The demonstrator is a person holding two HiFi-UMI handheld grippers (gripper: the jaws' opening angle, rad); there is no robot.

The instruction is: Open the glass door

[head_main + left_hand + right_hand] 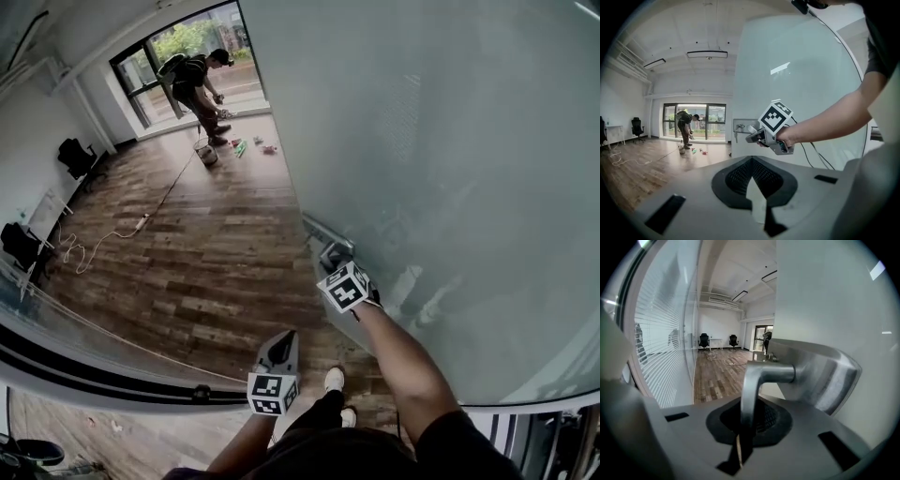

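Now right tool (739, 453) clamps brushed-metal lever handle (749, 394); frosted glass door (450, 141).

In the head view the glass door (450, 141) fills the side from twelve round to four o'clock, its near edge running in toward the centre. The door handle (330, 251) sits on that edge, just off centre toward four o'clock, between the jaws of the right gripper (336, 261). The left gripper (279, 349) hangs at six o'clock, apart from the door, over the floor (206, 272). The wearer's shoes (335, 380) stand just right of it. A cable (131, 230) lies across the floor at nine o'clock. A chair (75, 155) stands by the wall at ten o'clock. Another person (197, 80) stands far off at eleven o'clock, before the window (211, 37), with a bucket (207, 155) beside the feet.
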